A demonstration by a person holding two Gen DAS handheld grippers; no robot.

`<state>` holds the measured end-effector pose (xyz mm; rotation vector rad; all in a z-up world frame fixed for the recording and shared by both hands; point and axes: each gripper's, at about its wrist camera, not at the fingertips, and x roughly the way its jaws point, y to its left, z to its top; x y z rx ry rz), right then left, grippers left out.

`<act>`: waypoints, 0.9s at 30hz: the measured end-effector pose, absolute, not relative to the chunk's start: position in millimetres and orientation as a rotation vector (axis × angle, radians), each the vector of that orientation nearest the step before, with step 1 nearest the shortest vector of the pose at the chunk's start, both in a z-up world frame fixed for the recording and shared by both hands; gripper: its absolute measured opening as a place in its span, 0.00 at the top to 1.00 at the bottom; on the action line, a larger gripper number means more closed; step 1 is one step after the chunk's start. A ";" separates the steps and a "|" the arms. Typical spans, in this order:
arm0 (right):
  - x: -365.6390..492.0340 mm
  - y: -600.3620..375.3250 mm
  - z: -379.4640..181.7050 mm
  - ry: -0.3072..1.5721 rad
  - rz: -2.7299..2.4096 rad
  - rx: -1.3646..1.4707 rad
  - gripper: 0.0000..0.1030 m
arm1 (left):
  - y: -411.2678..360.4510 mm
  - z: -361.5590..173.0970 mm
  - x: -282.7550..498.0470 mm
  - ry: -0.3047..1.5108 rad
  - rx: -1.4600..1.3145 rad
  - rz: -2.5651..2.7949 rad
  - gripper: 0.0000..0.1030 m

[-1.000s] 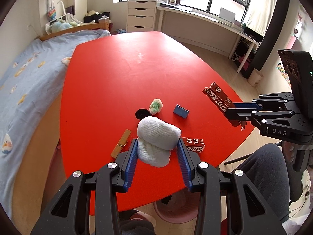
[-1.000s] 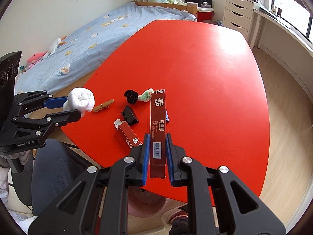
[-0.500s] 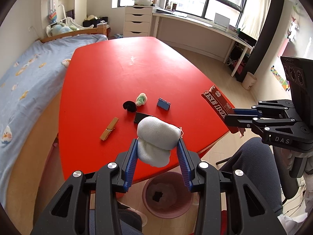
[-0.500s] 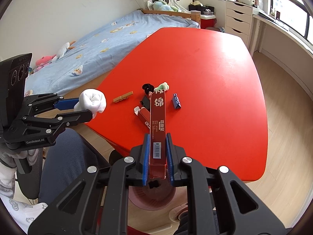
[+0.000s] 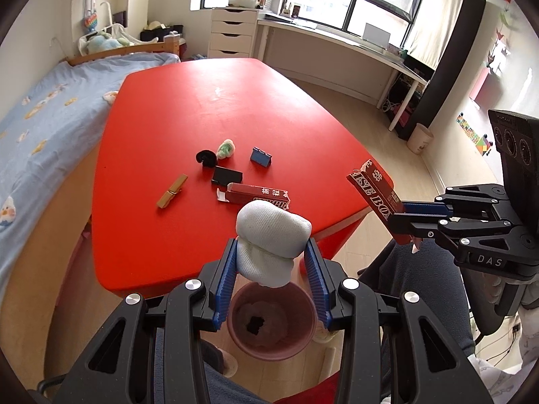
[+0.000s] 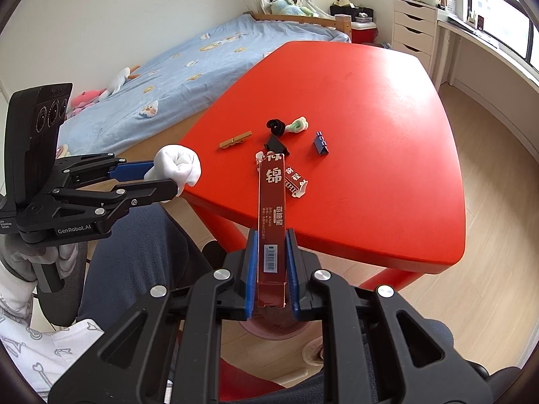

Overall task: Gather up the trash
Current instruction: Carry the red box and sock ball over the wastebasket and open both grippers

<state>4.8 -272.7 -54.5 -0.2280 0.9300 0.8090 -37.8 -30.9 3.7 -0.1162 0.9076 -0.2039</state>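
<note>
My left gripper is shut on a white crumpled wad and holds it above a pink waste bin on the floor by the red table. My right gripper is shut on a long dark red carton, held off the table's near edge; it also shows in the left wrist view. The bin is mostly hidden under the right gripper. On the table lie a second red carton, a wooden clothespin, a black clip, a blue clip, a black knot and a green-white wad.
A bed with a blue cover runs along the table's left side. A desk and white drawers stand under the windows. The person's legs in dark trousers are below the grippers.
Both grippers have pulled back from over the table to beyond its near edge, each with its load. The pink bin has come into view under the left gripper.
</note>
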 end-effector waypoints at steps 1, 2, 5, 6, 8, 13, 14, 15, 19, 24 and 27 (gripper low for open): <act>2.3 -273.4 -56.7 0.938 0.813 -0.226 0.85 | -31.3 2.4 -40.2 0.912 -0.120 -0.205 0.62; -0.4 -274.2 -59.5 0.946 0.817 -0.223 0.85 | -32.1 1.0 -42.4 0.917 -0.123 -0.207 0.62; -6.2 -275.9 -66.5 0.967 0.822 -0.219 0.85 | -35.9 -2.8 -48.2 0.930 -0.129 -0.217 0.62; -7.6 -276.0 -68.2 0.973 0.824 -0.217 0.85 | -37.1 -3.9 -49.7 0.934 -0.126 -0.219 0.62; -11.0 -276.2 -70.8 0.983 0.829 -0.214 0.85 | -39.4 -5.9 -52.2 0.942 -0.124 -0.223 0.62; -14.7 -279.0 -74.4 0.996 0.832 -0.206 0.85 | -44.2 -10.7 -57.8 0.953 -0.127 -0.229 0.62; -14.9 -279.3 -74.9 0.997 0.831 -0.205 0.85 | -44.4 -10.8 -58.4 0.953 -0.126 -0.231 0.62; -15.0 -279.4 -75.1 0.999 0.832 -0.203 0.85 | -44.3 -9.8 -57.5 0.954 -0.125 -0.233 0.62; -15.9 -278.4 -74.9 1.003 0.838 -0.196 0.85 | -47.2 -8.4 -57.9 0.955 -0.124 -0.240 0.62; -14.5 -278.4 -76.7 1.012 0.845 -0.190 0.84 | -46.8 -10.0 -56.5 0.957 -0.141 -0.259 0.59; -13.6 -278.4 -78.5 1.019 0.841 -0.191 0.64 | -42.4 -12.3 -56.2 0.956 -0.150 -0.251 0.41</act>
